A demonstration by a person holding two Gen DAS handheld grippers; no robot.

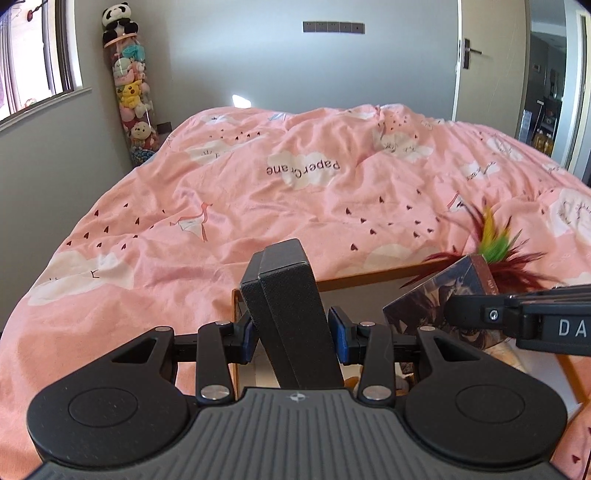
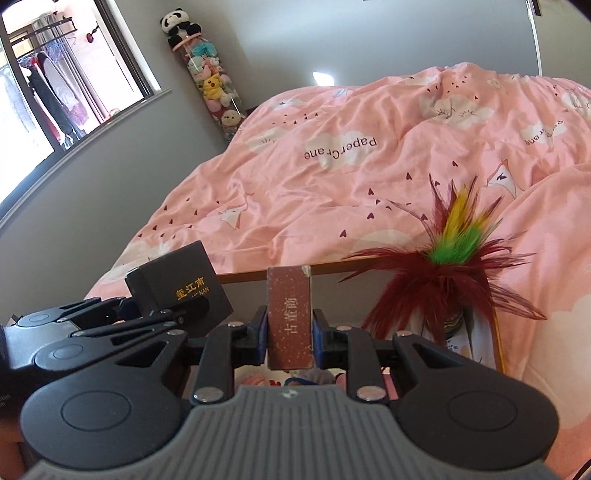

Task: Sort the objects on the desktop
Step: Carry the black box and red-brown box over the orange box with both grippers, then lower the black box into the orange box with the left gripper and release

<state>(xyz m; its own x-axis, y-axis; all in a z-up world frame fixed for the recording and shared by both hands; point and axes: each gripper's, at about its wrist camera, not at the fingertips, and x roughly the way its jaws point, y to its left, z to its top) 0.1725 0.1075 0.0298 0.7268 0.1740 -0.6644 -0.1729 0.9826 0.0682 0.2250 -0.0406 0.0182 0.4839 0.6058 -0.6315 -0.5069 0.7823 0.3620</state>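
Two grippers are in view, the left gripper (image 1: 295,334) and the right gripper (image 2: 289,332), and each clamps one box: one black box (image 1: 284,295) and one brown box (image 2: 290,321). One feather duster (image 2: 456,254) stands at the right of the frame, and one pink duvet (image 1: 258,192) fills the middle. At the upper left, one clear tube (image 1: 131,92) holds perhaps eight or more plush toys, too crowded to count, with one panda toy (image 1: 118,22) on top.

The black box (image 1: 291,306) has a matt, finely pebbled skin like textured card. The book (image 2: 290,325) shows a reddish-brown paper spine, speckled and dull. The feather duster (image 2: 454,266) is soft and wispy. The table edge (image 2: 332,267) looks like smooth wood. The pink bed cover (image 1: 258,192) is creased matt cloth.
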